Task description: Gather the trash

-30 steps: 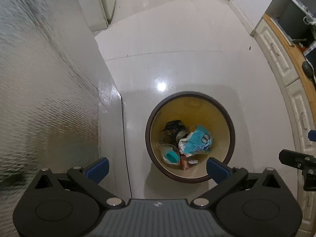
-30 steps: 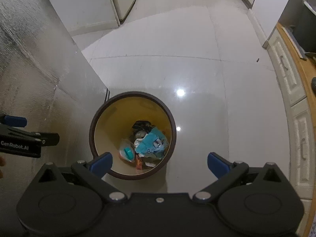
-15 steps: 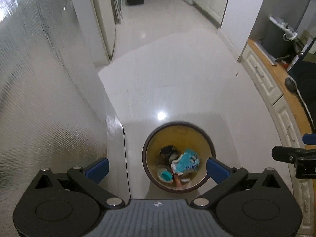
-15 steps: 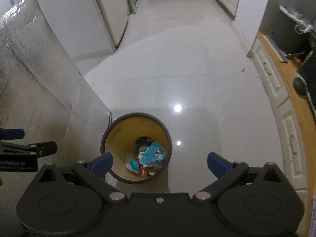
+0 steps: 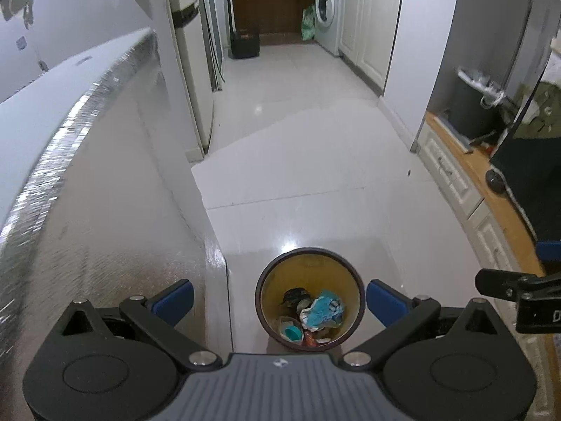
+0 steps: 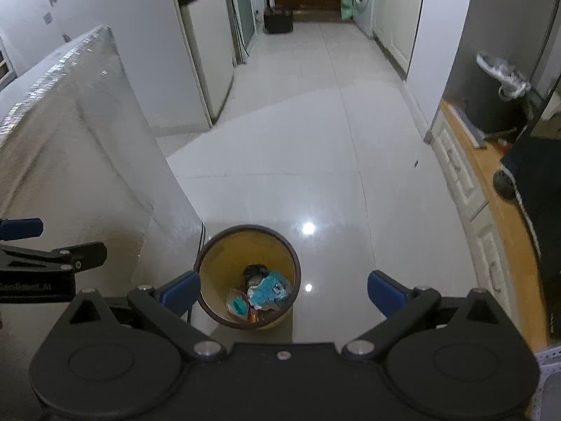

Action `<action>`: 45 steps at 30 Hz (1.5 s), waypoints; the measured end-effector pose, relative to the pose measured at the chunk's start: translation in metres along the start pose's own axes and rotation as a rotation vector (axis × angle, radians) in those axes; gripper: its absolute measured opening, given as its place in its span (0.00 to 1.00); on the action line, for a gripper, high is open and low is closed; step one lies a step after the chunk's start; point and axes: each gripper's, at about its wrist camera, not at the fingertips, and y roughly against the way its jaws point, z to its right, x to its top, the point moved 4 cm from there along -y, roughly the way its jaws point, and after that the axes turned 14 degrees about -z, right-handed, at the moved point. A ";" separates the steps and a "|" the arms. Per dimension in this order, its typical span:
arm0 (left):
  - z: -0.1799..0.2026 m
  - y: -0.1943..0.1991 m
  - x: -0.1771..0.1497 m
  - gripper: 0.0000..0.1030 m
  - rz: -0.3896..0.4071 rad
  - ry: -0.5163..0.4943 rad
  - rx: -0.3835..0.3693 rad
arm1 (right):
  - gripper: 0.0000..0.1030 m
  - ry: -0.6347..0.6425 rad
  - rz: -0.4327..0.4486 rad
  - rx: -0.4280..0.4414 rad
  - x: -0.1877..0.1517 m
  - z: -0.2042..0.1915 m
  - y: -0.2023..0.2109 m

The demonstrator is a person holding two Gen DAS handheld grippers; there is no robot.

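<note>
A round bin [image 5: 270, 280] with a brown rim and yellow inside stands on the white floor, far below both grippers. It holds trash: a crumpled teal wrapper [image 5: 322, 312], a teal lid [image 5: 291, 332] and dark scraps. My left gripper [image 5: 278, 300] is open and empty high above the bin. In the right wrist view the same bin [image 6: 224, 252] lies low and left of centre with the teal wrapper [image 6: 268, 289] inside. My right gripper [image 6: 282, 289] is also open, nothing between its blue fingertips [image 6: 384, 291].
A tall silver-sided appliance [image 5: 87, 193] fills the left. White cabinets under a wooden counter [image 5: 466, 172] line the right, with a dark bin [image 5: 473, 108] on it. A hallway runs ahead to a washing machine [image 5: 328, 10] and a black box [image 5: 244, 45].
Both grippers have risen and tilted up: the bin has shrunk and slid toward the bottom of each view, and the hallway has come into sight. Both stay open.
</note>
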 end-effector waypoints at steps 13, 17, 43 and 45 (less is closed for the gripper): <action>-0.013 0.080 -0.057 1.00 0.156 0.061 -0.024 | 1.00 -0.013 0.149 0.003 -0.051 -0.003 0.065; -0.019 0.094 -0.078 1.00 0.184 0.080 -0.037 | 1.00 -0.019 0.181 0.020 -0.067 -0.004 0.083; -0.017 0.105 -0.146 1.00 0.240 0.081 0.016 | 1.00 0.040 0.284 -0.032 -0.123 -0.024 0.110; -0.016 0.105 -0.148 1.00 0.244 0.079 0.022 | 1.00 0.035 0.281 -0.036 -0.125 -0.025 0.109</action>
